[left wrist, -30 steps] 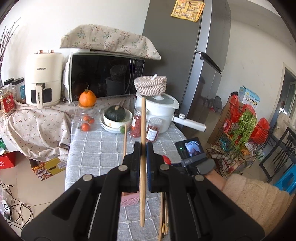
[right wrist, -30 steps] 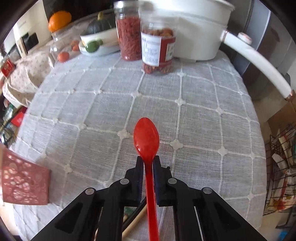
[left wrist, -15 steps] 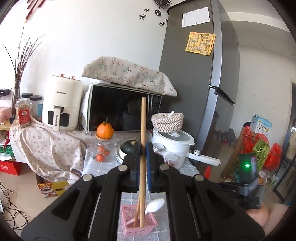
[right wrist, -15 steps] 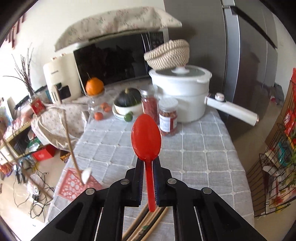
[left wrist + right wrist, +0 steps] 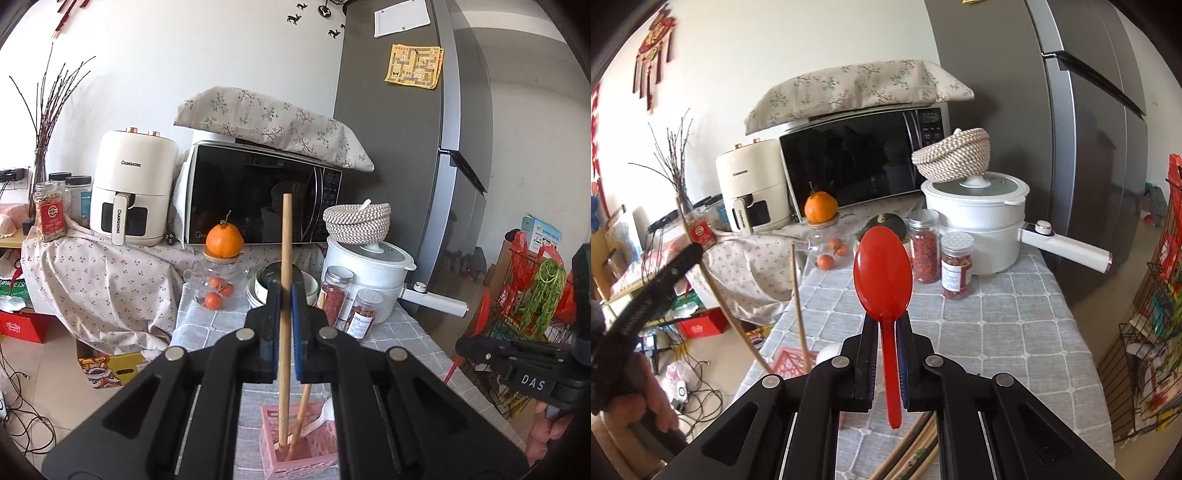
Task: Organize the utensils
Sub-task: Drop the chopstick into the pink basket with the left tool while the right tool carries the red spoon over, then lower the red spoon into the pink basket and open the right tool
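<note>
Two black plastic grippers, left gripper (image 5: 284,295) and right gripper (image 5: 886,325) had blue-edged pads, round silver screws, white "DAS" lettering on one body

Both wrist cams fwd, sharing microwave (image 5: 258,199)

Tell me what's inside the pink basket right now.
In the pink basket: a wooden chopstick leaning, a white spoon, and the lower tip of the chopstick held by the left gripper. The basket's floor and right half are hidden.
</note>
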Demonstrator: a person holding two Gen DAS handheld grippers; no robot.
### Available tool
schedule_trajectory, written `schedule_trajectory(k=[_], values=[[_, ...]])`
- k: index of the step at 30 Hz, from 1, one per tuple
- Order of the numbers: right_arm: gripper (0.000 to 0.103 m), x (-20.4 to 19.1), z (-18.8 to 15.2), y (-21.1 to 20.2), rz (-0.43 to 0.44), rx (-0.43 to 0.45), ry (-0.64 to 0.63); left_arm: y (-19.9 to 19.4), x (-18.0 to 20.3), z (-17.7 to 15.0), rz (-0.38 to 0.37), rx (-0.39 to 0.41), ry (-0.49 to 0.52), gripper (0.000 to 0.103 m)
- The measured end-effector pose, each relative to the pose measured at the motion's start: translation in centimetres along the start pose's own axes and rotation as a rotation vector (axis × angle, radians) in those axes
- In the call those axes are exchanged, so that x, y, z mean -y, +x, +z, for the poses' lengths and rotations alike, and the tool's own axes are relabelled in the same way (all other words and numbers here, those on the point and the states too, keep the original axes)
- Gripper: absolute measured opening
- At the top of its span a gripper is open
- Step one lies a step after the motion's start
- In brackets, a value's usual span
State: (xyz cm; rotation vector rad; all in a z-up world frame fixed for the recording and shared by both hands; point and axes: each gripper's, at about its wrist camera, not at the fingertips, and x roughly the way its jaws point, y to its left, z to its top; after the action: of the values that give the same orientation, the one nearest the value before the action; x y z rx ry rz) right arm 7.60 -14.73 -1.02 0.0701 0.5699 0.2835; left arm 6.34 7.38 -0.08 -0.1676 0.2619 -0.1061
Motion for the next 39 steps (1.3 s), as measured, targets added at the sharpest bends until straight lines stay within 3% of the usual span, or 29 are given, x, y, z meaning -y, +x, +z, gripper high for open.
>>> schedule_trajectory(k=[10,16,21,25,34,39], values=[[0.010,-2.4,0.2,-0.4,0.061,0.041,-0.023,2.0,0.2,-1.0,-0.028,-0.113,0.006,0.008],[0.010,-2.6,0.5,-0.8,0.098,0.058,0.009,1.7,0.1,-1.0,-0.018,-0.200,0.002,0.039],[0.010,-2.9,0.9,-0.9,0.139,0.077,0.035,1.2,-0.6,-1.2,0.018,-0.297,-0.009,0.076],[0.010,-3.6,1.0,-0.4,0.164,0.089,0.056,0.9,-1.1,-1.8,0.067,-0.369,0.004,0.081],[0.010,-5.4,0.4,1.9,0.158,0.108,0.056,1.7,-2.2,-4.4,0.093,-0.562,0.032,0.083],[0.010,-5.6,-0.4,3.6,0.131,0.083,0.058,1.7,-2.4,-4.7,0.101,-0.585,0.043,0.083]])
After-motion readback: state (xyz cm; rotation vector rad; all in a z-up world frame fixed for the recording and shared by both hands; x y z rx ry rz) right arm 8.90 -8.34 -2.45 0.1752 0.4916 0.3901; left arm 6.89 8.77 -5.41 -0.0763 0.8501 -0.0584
